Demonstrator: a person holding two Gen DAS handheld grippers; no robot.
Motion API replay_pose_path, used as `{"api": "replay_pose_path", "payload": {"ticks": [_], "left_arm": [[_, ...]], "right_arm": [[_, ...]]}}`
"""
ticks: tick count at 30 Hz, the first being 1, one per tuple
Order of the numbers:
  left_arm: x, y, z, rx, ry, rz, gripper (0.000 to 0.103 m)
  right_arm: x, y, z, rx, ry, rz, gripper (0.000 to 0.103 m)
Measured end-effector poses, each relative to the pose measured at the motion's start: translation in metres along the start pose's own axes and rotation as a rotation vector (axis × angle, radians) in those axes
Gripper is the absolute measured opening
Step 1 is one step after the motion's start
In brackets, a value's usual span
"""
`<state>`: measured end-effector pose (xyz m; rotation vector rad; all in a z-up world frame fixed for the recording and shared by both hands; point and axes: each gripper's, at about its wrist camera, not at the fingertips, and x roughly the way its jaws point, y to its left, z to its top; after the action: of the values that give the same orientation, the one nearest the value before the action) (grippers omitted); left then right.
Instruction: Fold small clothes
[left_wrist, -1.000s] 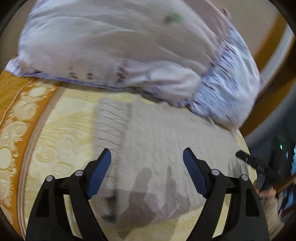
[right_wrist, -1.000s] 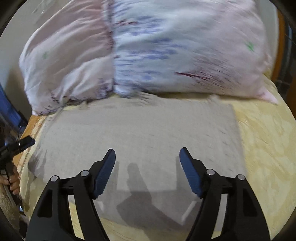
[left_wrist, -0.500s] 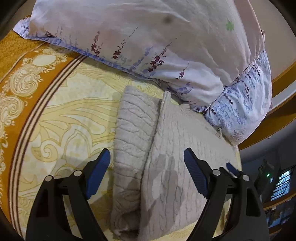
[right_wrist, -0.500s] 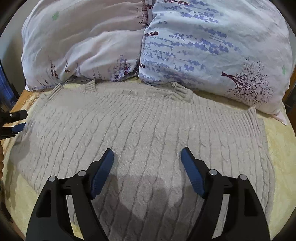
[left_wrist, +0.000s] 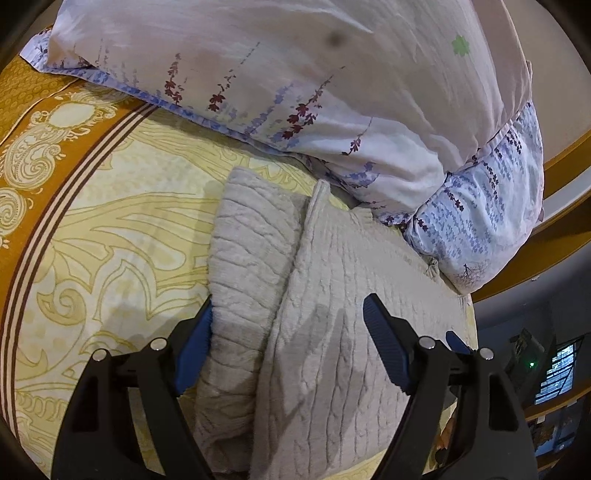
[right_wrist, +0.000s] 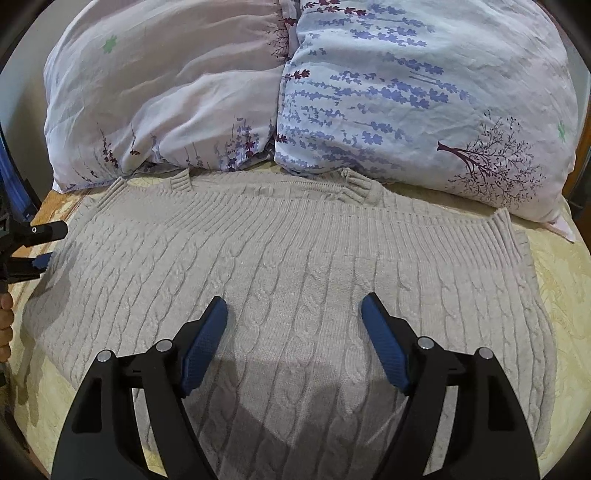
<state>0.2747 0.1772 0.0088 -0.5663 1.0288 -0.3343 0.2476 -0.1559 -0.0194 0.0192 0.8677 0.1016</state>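
both our jaws stand spread, pinching nothing: the left gripper (left_wrist: 288, 347) over the sleeve (left_wrist: 247, 266) folded beside the body, the right gripper (right_wrist: 294, 343) above the sweater (right_wrist: 295, 266), which lies flat just below the pillows (right_wrist: 295, 92). we judge the knit soft, thick and stretchy, so best pinched at its ribbed edge.
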Motion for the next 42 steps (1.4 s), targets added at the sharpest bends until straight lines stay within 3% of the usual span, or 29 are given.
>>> {"api": "replay_pose_path", "payload": {"ticks": [8, 11, 12, 13, 21, 30, 42], "left_arm": [[0.003, -0.001, -0.002, -0.057, -0.009, -0.017, 0.047], [0.005, -0.001, -0.003, -0.075, 0.001, -0.034, 0.034], [0.006, -0.001, -0.003, -0.077, 0.004, -0.034, 0.025], [0.008, -0.002, -0.004, -0.079, 0.011, -0.037, 0.024], [-0.002, -0.026, -0.002, -0.105, -0.010, -0.130, 0.018], [-0.010, -0.095, 0.003, -0.033, -0.042, -0.226, 0.017], [0.063, -0.194, -0.028, 0.017, 0.066, -0.356, 0.015]], "right_arm": [[0.002, 0.002, -0.001, -0.013, -0.004, -0.003, 0.077], [0.004, 0.003, -0.002, -0.020, -0.006, -0.007, 0.077], [0.004, 0.004, -0.002, -0.024, -0.007, -0.009, 0.077], [0.004, 0.004, -0.002, -0.027, -0.007, -0.011, 0.078], [0.006, 0.006, -0.002, -0.030, -0.002, -0.009, 0.078], [-0.001, -0.003, 0.000, -0.022, 0.011, 0.036, 0.078], [-0.056, -0.075, -0.024, 0.120, -0.023, 0.047, 0.084]]}}
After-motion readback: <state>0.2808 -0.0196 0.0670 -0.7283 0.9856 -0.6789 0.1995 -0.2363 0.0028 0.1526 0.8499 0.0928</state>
